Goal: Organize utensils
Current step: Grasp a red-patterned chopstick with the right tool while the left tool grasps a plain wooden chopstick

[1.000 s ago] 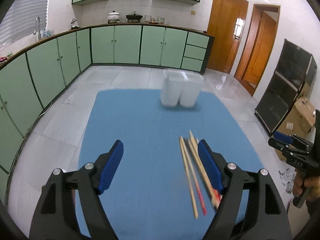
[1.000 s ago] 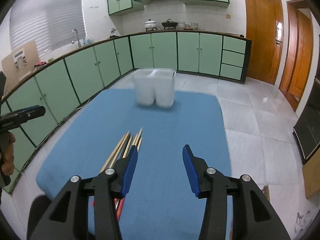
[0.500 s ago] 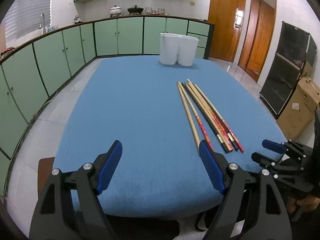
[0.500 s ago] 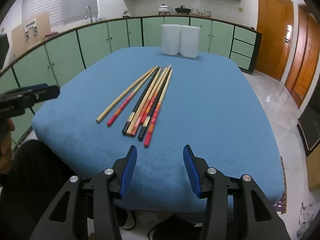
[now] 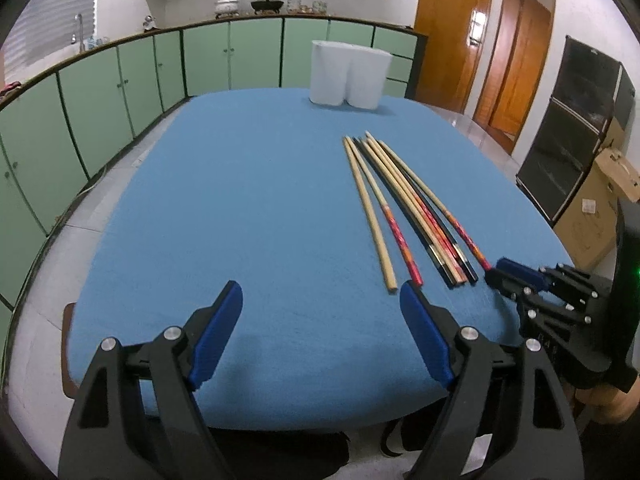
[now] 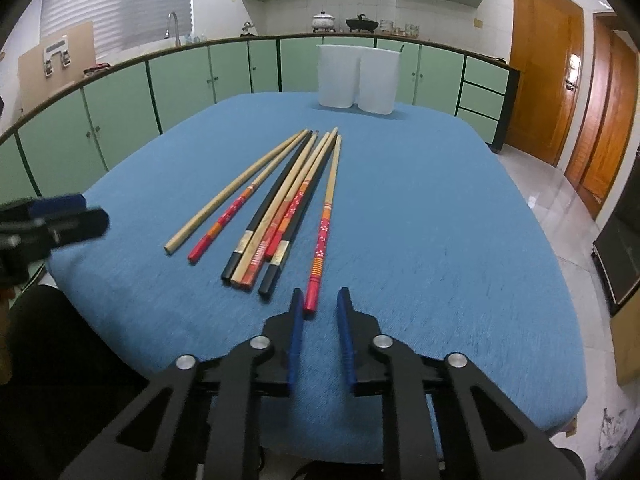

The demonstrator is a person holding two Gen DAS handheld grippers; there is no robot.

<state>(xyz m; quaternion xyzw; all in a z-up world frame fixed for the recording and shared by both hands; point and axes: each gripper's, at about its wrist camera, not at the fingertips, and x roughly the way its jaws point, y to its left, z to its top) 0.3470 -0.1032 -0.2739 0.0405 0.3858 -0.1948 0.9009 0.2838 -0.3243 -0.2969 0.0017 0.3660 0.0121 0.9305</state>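
Several chopsticks [image 5: 404,204] lie fanned on the blue table cloth [image 5: 248,200], also in the right wrist view [image 6: 288,200]. A white two-part holder [image 5: 350,74] stands at the far edge, also in the right wrist view [image 6: 358,79]. My left gripper [image 5: 320,300] is open and empty, hovering near the front edge, left of the chopsticks' near ends. My right gripper [image 6: 319,300] is partly open, empty, with its tips just behind the near end of the rightmost red-ended chopstick [image 6: 323,224]. It also shows in the left wrist view [image 5: 516,280].
Green kitchen cabinets [image 6: 180,80] run behind and to the left of the table. Wooden doors [image 6: 544,64] are at the right. A black cabinet [image 5: 572,128] and a cardboard box [image 5: 600,200] stand on the floor to the right.
Both grippers have dropped lower and pulled back toward the table's front edge. The right gripper's jaws have narrowed and lined up behind the rightmost chopstick's near end.
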